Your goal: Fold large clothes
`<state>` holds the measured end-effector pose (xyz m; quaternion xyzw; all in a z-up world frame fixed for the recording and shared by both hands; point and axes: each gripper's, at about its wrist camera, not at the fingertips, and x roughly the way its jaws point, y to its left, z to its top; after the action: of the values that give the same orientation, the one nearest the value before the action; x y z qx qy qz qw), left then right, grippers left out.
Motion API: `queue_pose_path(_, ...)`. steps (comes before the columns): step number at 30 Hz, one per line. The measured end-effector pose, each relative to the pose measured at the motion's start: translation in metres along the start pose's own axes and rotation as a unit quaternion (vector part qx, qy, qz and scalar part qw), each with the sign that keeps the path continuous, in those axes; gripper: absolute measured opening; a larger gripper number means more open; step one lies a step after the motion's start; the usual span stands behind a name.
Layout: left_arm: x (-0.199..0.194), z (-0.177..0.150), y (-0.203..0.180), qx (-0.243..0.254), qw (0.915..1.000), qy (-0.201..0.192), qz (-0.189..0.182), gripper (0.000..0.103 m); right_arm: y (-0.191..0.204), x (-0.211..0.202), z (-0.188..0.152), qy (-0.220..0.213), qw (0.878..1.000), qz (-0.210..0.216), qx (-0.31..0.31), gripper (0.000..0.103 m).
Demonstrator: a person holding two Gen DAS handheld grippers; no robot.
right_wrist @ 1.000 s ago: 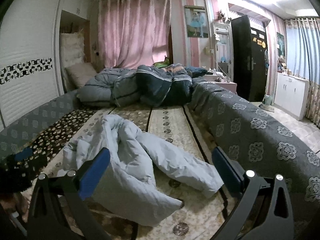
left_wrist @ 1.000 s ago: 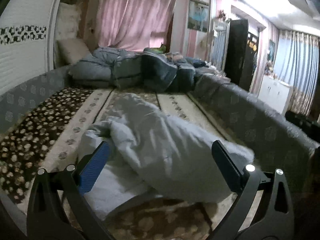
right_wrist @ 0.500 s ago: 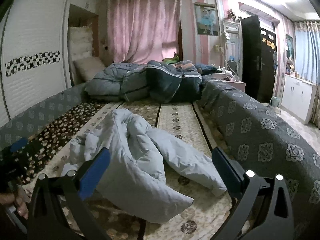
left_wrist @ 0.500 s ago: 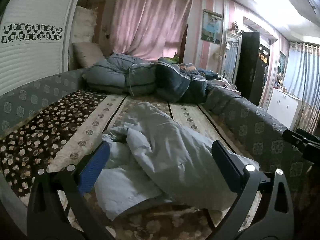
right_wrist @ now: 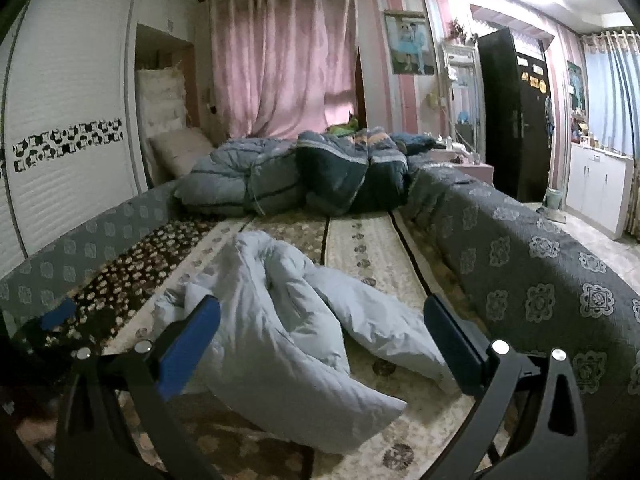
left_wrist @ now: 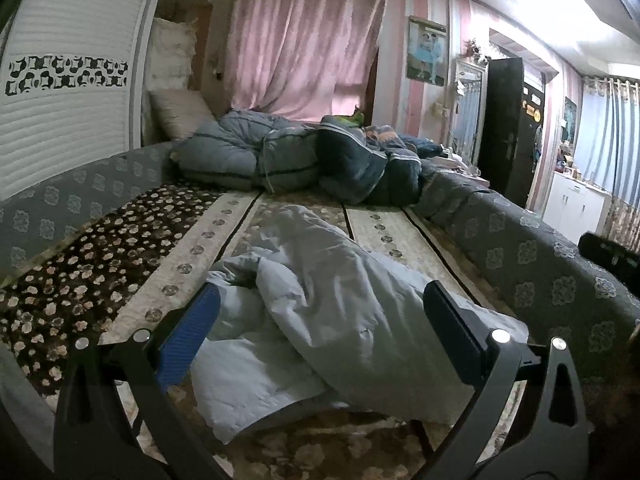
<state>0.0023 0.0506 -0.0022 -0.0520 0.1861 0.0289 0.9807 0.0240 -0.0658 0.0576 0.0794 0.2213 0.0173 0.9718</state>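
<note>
Lying crumpled on bed (right_wrist: 372, 248), pale jacket (right_wrist: 280, 320), claws wide

From my left camera I see my left gripper (left_wrist: 320, 320) spread wide, its fingers apart with nothing between them, hovering above a crumpled pale blue padded jacket (left_wrist: 340, 312). The jacket lies in a heap on the bed (left_wrist: 120, 264), whose cover is patterned with flowers in brown and cream stripes. Beyond the jacket, a pile of grey and dark blue quilts (left_wrist: 304, 160) sits at the head of the bed, with a pillow (left_wrist: 180, 112) propped to its left. Pink curtains (left_wrist: 304, 40) hang behind. A dark door (left_wrist: 506, 132) stands at right.
</note>
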Motion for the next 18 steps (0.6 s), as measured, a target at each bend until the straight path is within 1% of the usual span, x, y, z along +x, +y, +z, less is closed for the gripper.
queue_pose_path(8, -0.014, 0.004, 0.018, -0.024, 0.9994, -0.021, 0.016, 0.1, 0.027, -0.013, 0.018, -0.023, 1.0, 0.006, 0.02, 0.101)
queue_pose_path(12, -0.024, 0.005, 0.026, -0.035, 0.9987, -0.03, 0.02, 0.1, 0.035, -0.016, 0.024, -0.022, 1.0, -0.002, 0.023, 0.101)
queue_pose_path(14, -0.027, 0.005, 0.029, -0.038, 0.9985, -0.034, 0.021, 0.1, 0.033, -0.019, 0.026, -0.017, 0.999, -0.001, 0.05, 0.101)
queue_pose_path(17, -0.029, 0.005, 0.031, -0.041, 0.9985, -0.032, 0.019, 0.1, 0.037, -0.024, 0.027, -0.015, 0.998, -0.004, 0.065, 0.101)
queue_pose_path(18, -0.028, 0.005, 0.032, -0.042, 0.9986, -0.029, 0.016, 0.1, 0.041, -0.028, 0.026, -0.026, 0.998, -0.004, 0.058, 0.101)
